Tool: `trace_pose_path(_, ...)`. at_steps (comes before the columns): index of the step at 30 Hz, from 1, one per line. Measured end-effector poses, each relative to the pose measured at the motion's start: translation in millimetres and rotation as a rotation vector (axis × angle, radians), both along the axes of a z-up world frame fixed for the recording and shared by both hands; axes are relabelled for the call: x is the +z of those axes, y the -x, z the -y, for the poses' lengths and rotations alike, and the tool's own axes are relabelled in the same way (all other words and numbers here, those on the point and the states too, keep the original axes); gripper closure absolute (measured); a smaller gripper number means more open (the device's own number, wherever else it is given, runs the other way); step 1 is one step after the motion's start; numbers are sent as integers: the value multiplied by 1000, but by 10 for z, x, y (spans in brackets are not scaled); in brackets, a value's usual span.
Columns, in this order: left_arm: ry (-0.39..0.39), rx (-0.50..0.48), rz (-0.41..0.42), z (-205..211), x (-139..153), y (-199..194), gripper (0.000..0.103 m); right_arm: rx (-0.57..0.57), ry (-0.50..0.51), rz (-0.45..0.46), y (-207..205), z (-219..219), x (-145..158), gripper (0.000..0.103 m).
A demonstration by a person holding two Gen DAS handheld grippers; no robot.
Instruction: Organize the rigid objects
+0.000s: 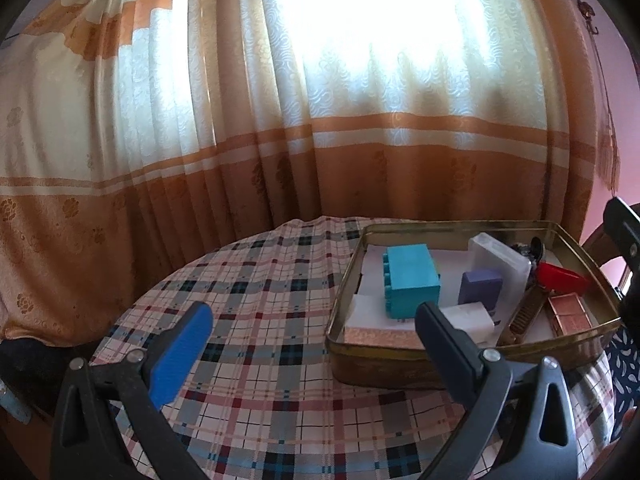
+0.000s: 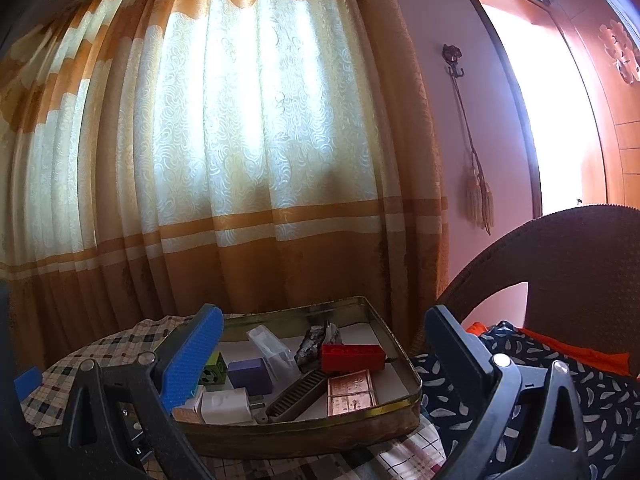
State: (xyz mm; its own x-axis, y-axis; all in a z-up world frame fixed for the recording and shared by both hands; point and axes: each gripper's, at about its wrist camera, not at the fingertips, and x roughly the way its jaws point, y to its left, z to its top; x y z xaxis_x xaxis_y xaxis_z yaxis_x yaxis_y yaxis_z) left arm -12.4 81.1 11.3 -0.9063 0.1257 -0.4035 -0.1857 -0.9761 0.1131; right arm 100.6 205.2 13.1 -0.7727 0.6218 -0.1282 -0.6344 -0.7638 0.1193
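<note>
Where the plaid tablecloth [image 1: 256,304] runs up to the orange-and-cream curtain [image 1: 200,140], a brass-coloured tin tray [image 1: 384,364] sits on the table's right side. Left gripper [image 1: 316,344]: jaws spread wide, empty, over bare cloth just left of the tray; its right finger overlaps the tray's near rim in the left wrist view. Right gripper [image 2: 324,356]: also wide apart, holding nothing, near the tray's front edge.

In the tray: teal block [image 1: 412,280], purple block [image 1: 480,286], clear plastic case [image 1: 500,260], white adapter [image 1: 468,318], red piece [image 1: 560,278], brown comb [image 1: 524,312], copper-pink box [image 1: 570,312], and a dark lump [image 2: 312,346] at the back. A small green die-like cube [image 2: 214,372] lies half hidden behind the right gripper's blue pad.

Wicker chair [image 2: 580,264] stands close on the right, a dark patterned cloth [image 2: 560,384] draped on it.
</note>
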Motion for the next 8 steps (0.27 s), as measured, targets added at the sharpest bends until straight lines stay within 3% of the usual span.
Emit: trace_pose_path(8, 11, -10, -22, -38, 16, -44, 0, -2, 3, 2, -2, -7, 1, 1)
